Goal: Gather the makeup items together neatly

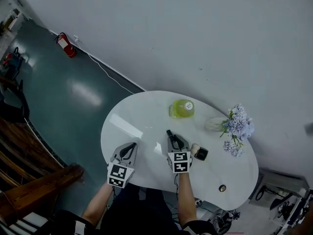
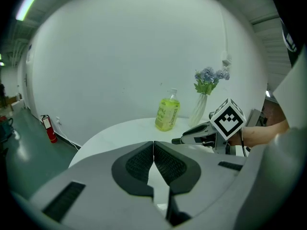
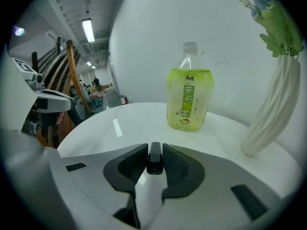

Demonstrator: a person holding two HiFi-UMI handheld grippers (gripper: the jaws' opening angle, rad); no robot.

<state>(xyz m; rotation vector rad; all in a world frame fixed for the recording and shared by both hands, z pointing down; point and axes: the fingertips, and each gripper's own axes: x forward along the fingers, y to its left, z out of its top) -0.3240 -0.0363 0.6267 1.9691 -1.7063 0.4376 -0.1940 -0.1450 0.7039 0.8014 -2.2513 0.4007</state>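
Note:
A slim black makeup tube point(image 3: 154, 164) sits upright between the pads of my right gripper point(image 3: 154, 148), which is shut on it. In the head view that gripper point(image 1: 170, 136) hovers over the middle of the white oval table point(image 1: 132, 116), and the tube's tip point(image 1: 168, 132) pokes out past the jaws. Just right of it lie a beige round item point(image 1: 195, 149) and a black square compact point(image 1: 201, 153). A small round item point(image 1: 222, 188) lies near the front right edge. My left gripper point(image 1: 128, 149) hangs over the table's left side, shut and empty point(image 2: 153, 143).
A green drink bottle point(image 1: 183, 107) stands at the back of the table, also seen as the bottle point(image 3: 188, 98). A pale vase of lilac flowers point(image 1: 237, 124) stands at the back right. The table edge curves close under my left gripper; dark floor lies beyond.

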